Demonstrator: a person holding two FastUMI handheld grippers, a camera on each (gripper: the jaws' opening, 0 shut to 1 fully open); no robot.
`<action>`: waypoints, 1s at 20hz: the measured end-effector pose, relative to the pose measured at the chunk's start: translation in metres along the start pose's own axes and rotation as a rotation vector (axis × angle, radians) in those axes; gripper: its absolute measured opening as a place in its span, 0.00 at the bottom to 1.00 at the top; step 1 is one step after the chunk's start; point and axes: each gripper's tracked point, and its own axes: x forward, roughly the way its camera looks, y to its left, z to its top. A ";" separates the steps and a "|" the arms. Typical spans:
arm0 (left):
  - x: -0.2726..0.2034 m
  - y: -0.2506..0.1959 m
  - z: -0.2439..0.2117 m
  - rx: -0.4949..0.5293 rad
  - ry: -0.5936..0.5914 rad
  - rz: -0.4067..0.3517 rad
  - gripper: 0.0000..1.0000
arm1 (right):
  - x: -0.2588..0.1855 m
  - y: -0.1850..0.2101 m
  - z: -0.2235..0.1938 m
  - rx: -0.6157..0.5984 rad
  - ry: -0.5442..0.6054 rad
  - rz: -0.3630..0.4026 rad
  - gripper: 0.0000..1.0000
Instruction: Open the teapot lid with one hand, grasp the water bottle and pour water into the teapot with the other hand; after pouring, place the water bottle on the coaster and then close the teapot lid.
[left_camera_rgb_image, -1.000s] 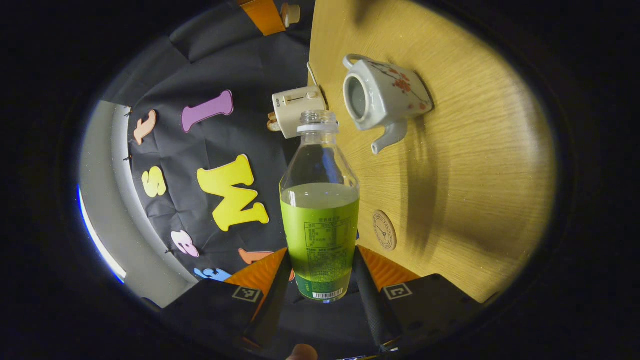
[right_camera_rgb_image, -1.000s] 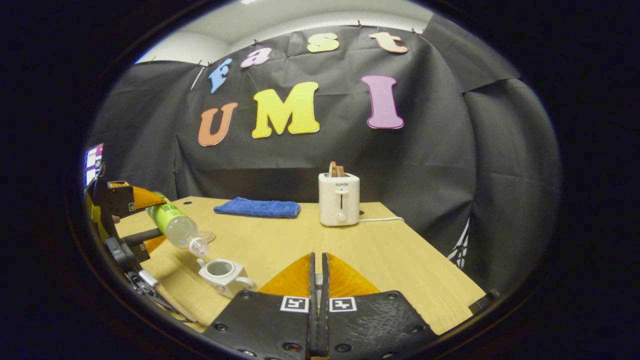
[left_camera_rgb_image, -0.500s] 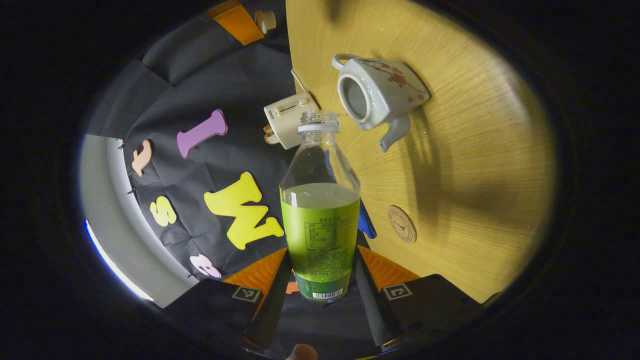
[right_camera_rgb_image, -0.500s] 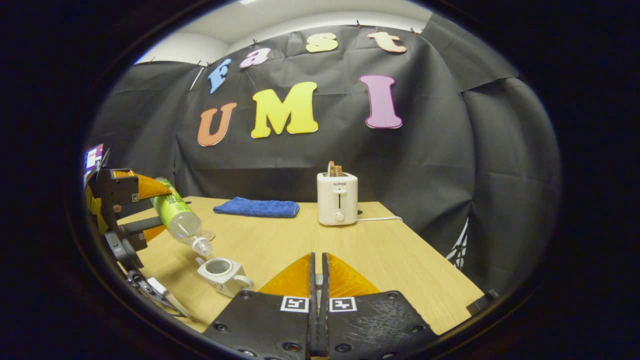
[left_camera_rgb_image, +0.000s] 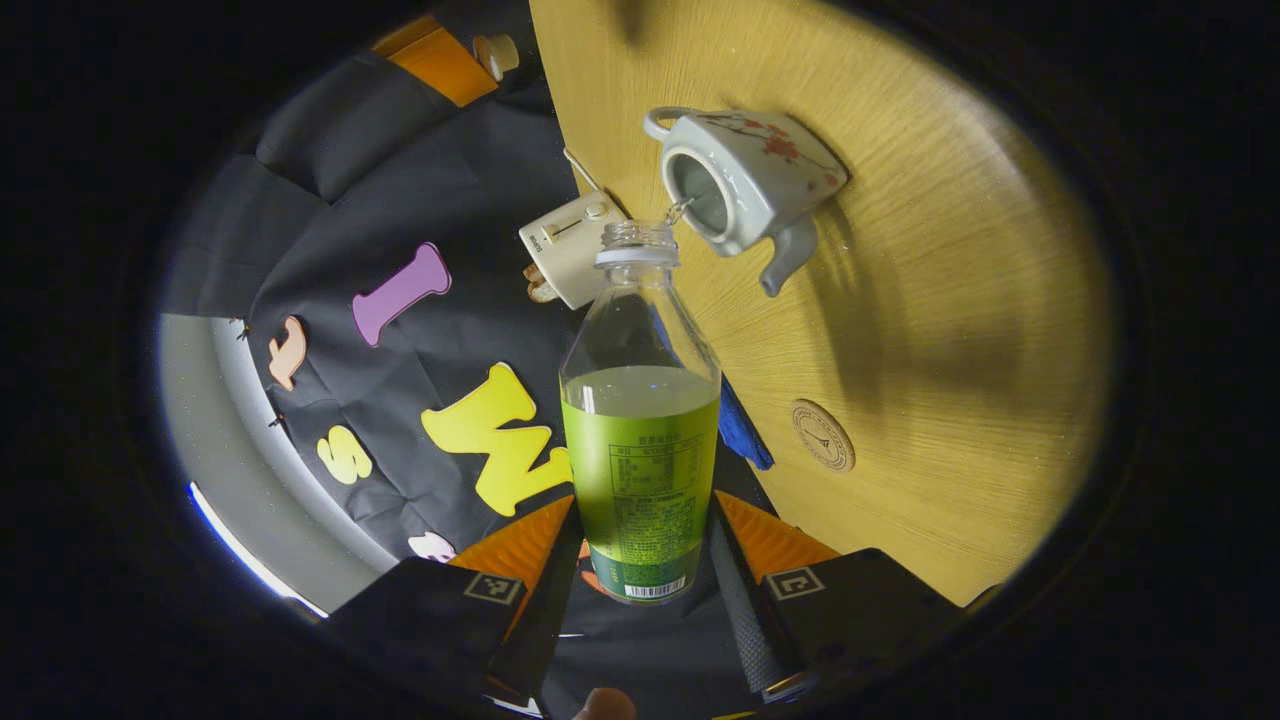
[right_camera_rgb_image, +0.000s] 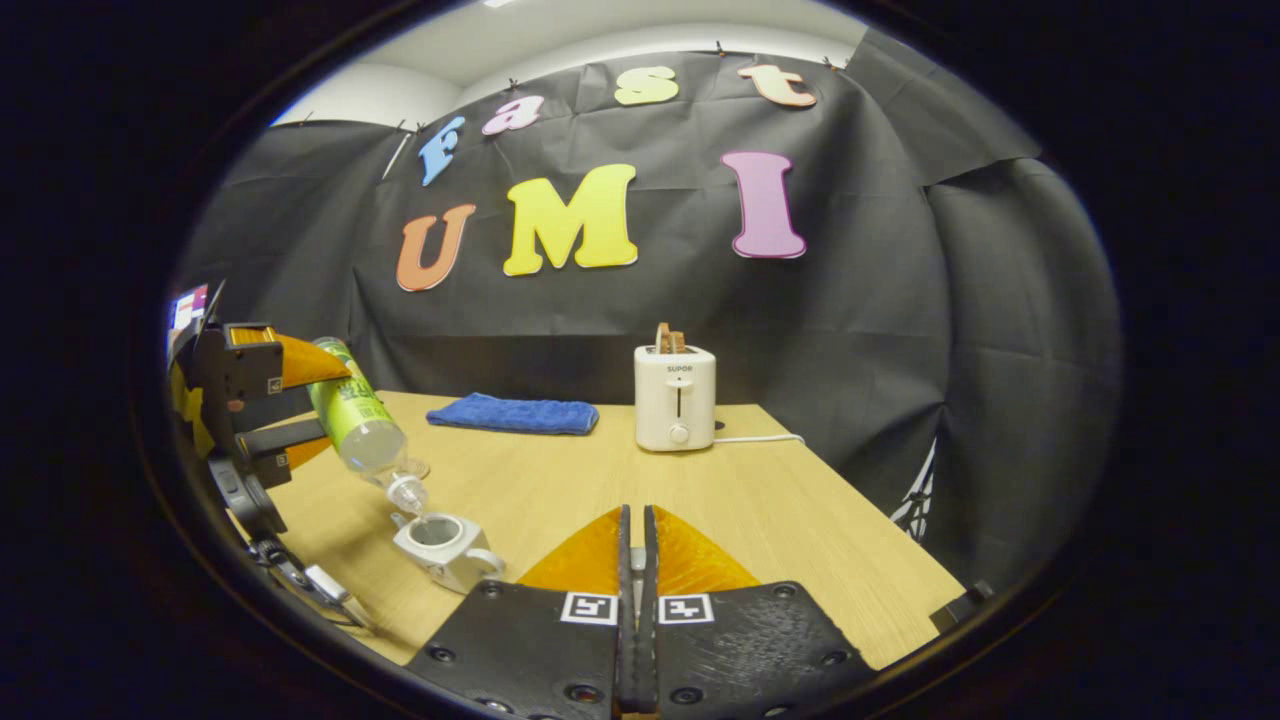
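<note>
Pouring is under way: the left tongs (left_camera_rgb_image: 640, 590) are pinching the water bottle (left_camera_rgb_image: 640, 440), tipping its mouth just above the open teapot (left_camera_rgb_image: 745, 180) on the counter (left_camera_rgb_image: 950, 330). The right tongs (right_camera_rgb_image: 636, 590) are pressed together; I cannot tell if they are gripping the lid. Setting the bottle on the coaster (left_camera_rgb_image: 823, 436) beside the teapot and closing the lid are remaining.

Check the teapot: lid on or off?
Off. The teapot mouth gapes open under the tipped water bottle held in the left claw.

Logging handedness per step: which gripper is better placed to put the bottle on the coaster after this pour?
Left. The left gripper already clamps the water bottle, and the coaster lies close beside it.
</note>
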 end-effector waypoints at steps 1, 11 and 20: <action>0.000 0.001 0.000 0.009 0.000 0.003 0.73 | -0.001 0.000 -0.001 0.001 0.000 0.002 0.00; -0.001 0.014 0.005 0.065 0.003 0.034 0.73 | -0.001 0.001 -0.001 -0.001 0.002 0.009 0.00; 0.001 0.018 0.008 0.073 0.000 0.047 0.73 | -0.002 0.003 -0.001 0.005 0.002 0.013 0.00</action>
